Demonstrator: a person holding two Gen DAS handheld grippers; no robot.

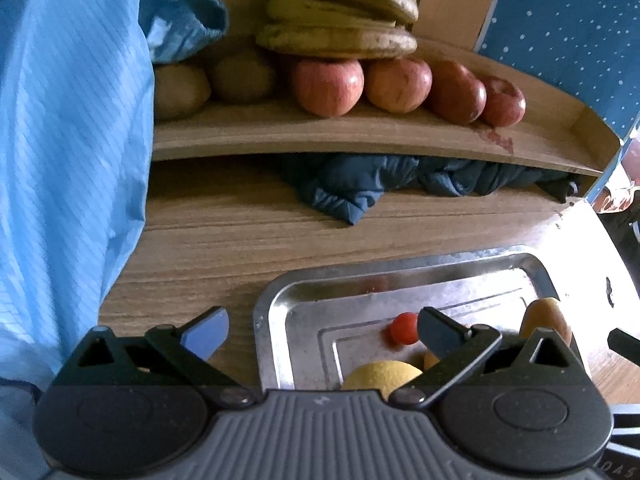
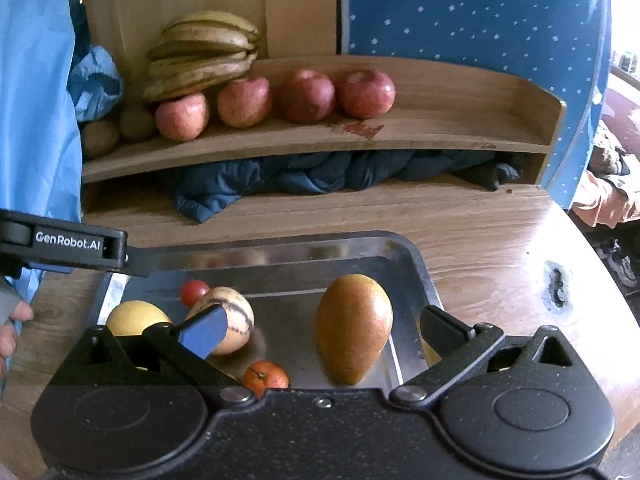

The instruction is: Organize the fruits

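- The left gripper (image 1: 322,334) tilts downward over the near-left corner of the shiny rectangular metal tray (image 1: 276,292), its jaws spread wide and holding nothing.
- The right gripper (image 2: 320,330) also angles down, jaws fully apart (the tall brown-green mango (image 2: 352,328) stands between them, untouched).
- Inside the tray lie a small red tomato (image 2: 193,291), a striped cream melon (image 2: 230,316), a round yellow fruit (image 2: 134,318) and a small orange tangerine (image 2: 264,378).
- Four red apples (image 2: 244,100) and a bunch of yellow bananas (image 2: 200,56) sit on the wooden shelf (image 2: 280,148).
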